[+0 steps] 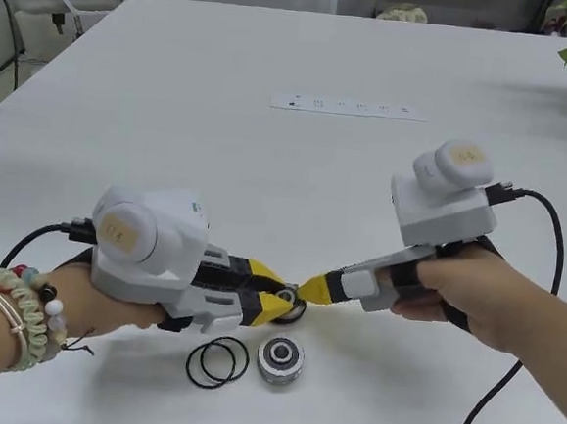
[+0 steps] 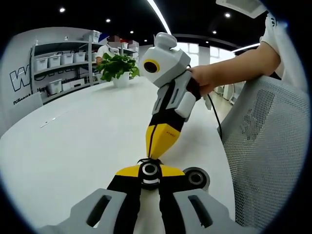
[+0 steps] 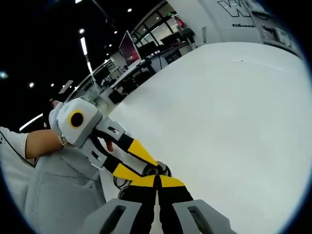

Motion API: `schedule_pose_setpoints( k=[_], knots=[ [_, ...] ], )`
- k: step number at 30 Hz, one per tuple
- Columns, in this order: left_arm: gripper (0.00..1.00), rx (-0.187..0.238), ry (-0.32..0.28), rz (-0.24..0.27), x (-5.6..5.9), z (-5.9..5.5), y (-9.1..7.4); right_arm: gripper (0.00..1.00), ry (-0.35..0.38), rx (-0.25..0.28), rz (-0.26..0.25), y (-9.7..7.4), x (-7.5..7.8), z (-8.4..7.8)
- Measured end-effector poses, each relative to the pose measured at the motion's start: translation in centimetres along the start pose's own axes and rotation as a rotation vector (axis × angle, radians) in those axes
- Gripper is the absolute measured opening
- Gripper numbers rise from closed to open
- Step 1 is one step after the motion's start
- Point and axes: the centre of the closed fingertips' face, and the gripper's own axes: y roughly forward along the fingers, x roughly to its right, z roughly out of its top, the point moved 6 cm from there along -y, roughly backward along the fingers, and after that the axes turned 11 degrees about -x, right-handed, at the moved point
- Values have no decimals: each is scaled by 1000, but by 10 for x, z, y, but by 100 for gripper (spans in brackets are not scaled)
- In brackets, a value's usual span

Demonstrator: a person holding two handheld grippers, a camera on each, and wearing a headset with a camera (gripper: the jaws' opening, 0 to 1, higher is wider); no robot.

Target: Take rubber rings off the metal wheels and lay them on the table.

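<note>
On your counter (image 1: 175, 95), the head view adds two black rings (image 1: 217, 361) beside a wheel (image 1: 280, 358); left hand-held gripper (image 2: 149, 169) clamps another wheel (image 2: 149, 176), right hand-held gripper (image 2: 155, 156) pinches its ring (image 2: 146, 160).

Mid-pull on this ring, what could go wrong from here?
The left claw holds the wheel only by its yellow tips, so the right claw could twist it loose. The rubber ring looks pinched at a narrow point and may slip back. A dropped wheel could hit the bare wheel and loose rings nearby.
</note>
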Motion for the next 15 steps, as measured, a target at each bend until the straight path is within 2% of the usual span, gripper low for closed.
schedule_pose_setpoints(
  k=[15],
  knots=[
    [8,7,-12,3,0,0,1,0,-14,2,26,3,-3,1]
  ],
)
